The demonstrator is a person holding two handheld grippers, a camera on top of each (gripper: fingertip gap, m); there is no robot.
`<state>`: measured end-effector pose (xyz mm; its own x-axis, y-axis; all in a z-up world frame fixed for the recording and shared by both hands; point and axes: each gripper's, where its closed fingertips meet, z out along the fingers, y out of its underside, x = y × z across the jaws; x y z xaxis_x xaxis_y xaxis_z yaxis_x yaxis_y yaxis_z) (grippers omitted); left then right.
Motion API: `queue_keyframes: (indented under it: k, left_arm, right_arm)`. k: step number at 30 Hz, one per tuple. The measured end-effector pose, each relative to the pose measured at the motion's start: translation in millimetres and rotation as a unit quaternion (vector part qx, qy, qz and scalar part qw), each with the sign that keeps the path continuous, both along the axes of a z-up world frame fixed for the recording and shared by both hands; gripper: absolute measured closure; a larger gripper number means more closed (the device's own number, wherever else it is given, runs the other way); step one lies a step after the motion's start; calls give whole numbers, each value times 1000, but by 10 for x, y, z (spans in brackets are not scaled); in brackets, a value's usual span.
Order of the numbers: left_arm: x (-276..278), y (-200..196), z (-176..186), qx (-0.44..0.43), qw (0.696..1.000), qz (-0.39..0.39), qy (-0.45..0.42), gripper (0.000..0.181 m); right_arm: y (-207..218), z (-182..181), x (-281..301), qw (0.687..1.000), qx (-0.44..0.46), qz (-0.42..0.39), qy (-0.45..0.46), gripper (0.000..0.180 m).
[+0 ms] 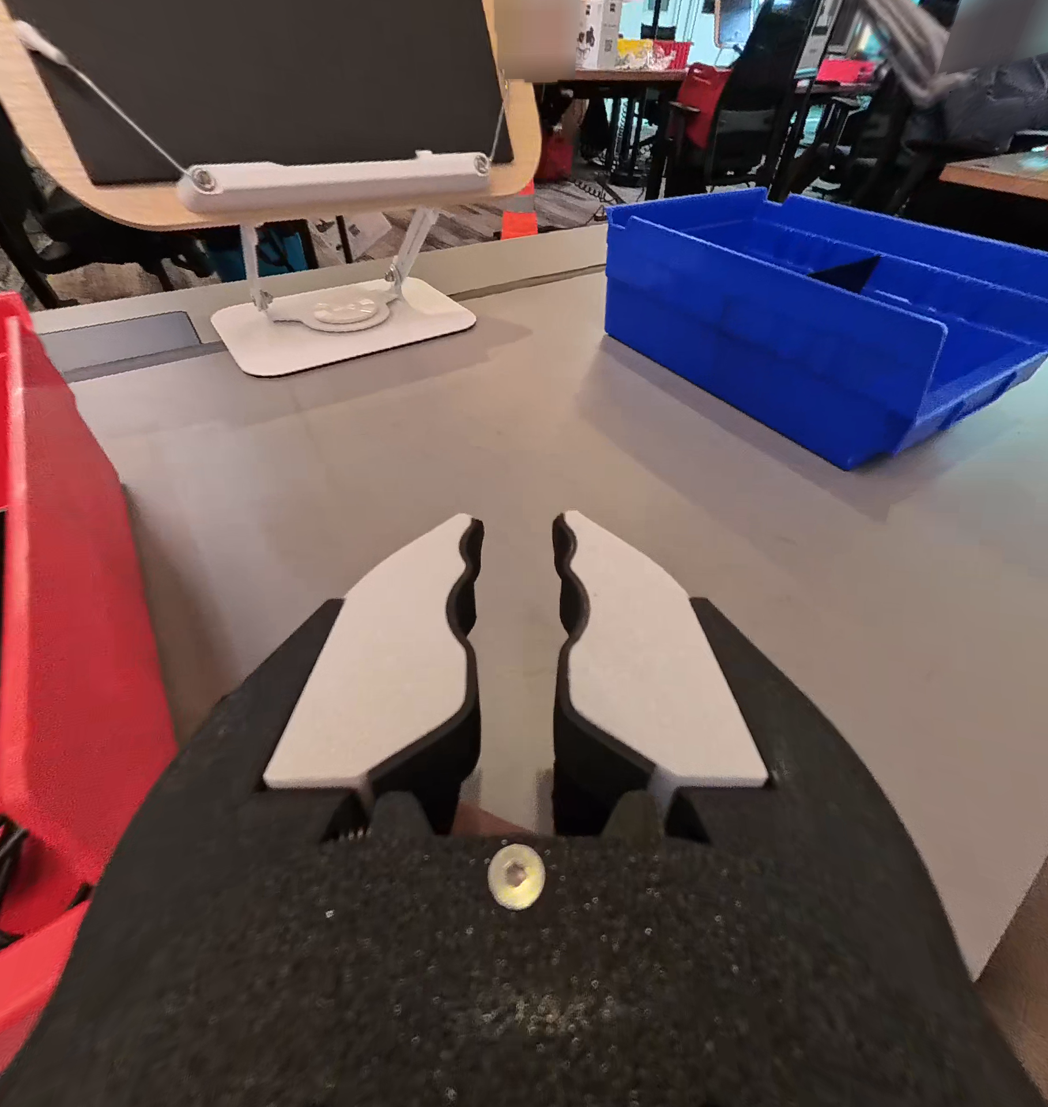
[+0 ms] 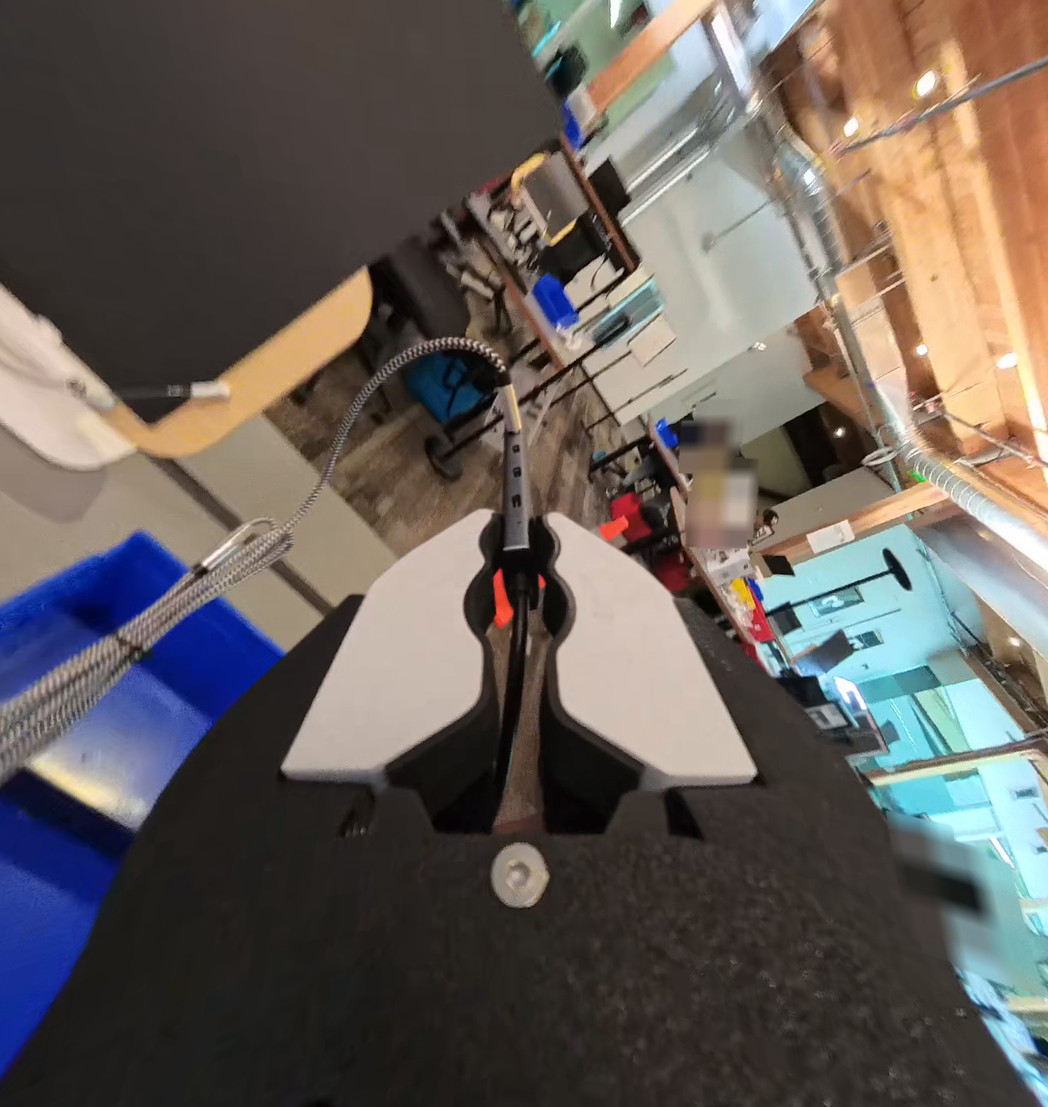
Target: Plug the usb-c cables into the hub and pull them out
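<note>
My right gripper (image 2: 517, 527) is shut on a slim grey hub (image 2: 515, 479), held up in the air and tilted. The hub's own black cable (image 2: 518, 623) runs back between the fingers. A braided grey usb-c cable (image 2: 354, 413) is plugged into the hub's far end by a silver connector (image 2: 511, 407); it arcs left and hangs down as a bundled coil (image 2: 90, 671) over the blue bin (image 2: 60, 779). My left gripper (image 1: 517, 527) is open and empty, low over the grey table (image 1: 390, 455). Neither the hub nor the cable shows in the left wrist view.
A blue bin (image 1: 809, 335) stands at the right of the table. A red bin (image 1: 48, 599) with black cables stands at the left. A white tablet stand (image 1: 342, 323) holds a dark screen (image 1: 258, 78) at the back. The table edge (image 1: 1001, 898) runs close on the right. Tip to tip, the grippers are about 50 centimeters apart.
</note>
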<state>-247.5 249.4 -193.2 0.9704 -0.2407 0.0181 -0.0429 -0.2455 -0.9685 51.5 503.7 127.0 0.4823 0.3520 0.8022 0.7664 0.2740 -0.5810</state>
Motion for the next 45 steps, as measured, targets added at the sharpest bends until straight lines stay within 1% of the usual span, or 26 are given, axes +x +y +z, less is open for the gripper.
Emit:
queue_keyframes:
  k: [2,4,6,11,13,16,19,24,28,29,31,33,35,37,40,42,45]
  left_arm:
    - [37,3,-9,0,1000,-6,8,158]
    - [68,1,-13,1,1000,-10,17,158]
    - [97,0,-11,3,1000,-15,25,158]
    - [140,10,-22,2,999,-20,30,158]
    - [139,23,-34,0,999,-20,28,158]
    - [128,33,-47,-3,999,-20,29,158]
    - [118,24,-41,-3,999,-20,27,158]
    - [148,25,-73,-9,999,-22,29,158]
    - [190,38,-96,-13,999,-28,34,158]
    - [203,37,-97,-13,999,-30,36,158]
    - [217,32,-97,-11,999,-31,40,158]
    - [219,35,-105,-10,998,-33,43,158]
    - [214,35,-116,-11,998,-33,49,158]
    - [195,29,-115,-11,998,-32,53,158]
    - [167,23,-116,-11,998,-30,53,158]
    - [139,25,-115,-9,998,-27,52,159]
    - [103,0,-127,-10,998,-24,56,159]
  right_arm:
    - [64,-316,137,998,-7,-29,-47,170]
    - [103,-526,259,997,-21,-44,-55,170]
    - [122,-584,367,997,-23,-54,-53,169]
    - [134,-431,538,997,-22,-63,-30,170]
    - [120,-536,518,997,-34,-54,-46,170]
    - [119,-806,504,994,-50,-51,-78,170]
    - [115,-1002,501,994,-69,-45,-68,170]
    - [101,-1376,247,986,-161,9,-31,169]
    - [96,-1607,-175,952,-278,101,76,170]
    - [151,-1676,-234,946,-291,110,92,170]
    - [323,-1828,-299,944,-291,111,106,169]
    - [452,-1979,-370,947,-280,121,99,170]
    - [539,-2189,-418,952,-273,127,58,169]
    - [603,-2440,-471,947,-293,130,15,169]
    - [702,-2729,-381,941,-318,111,-43,170]
    - [697,-2718,-360,929,-345,133,-14,169]
    - [629,-2488,-328,910,-361,192,66,170]
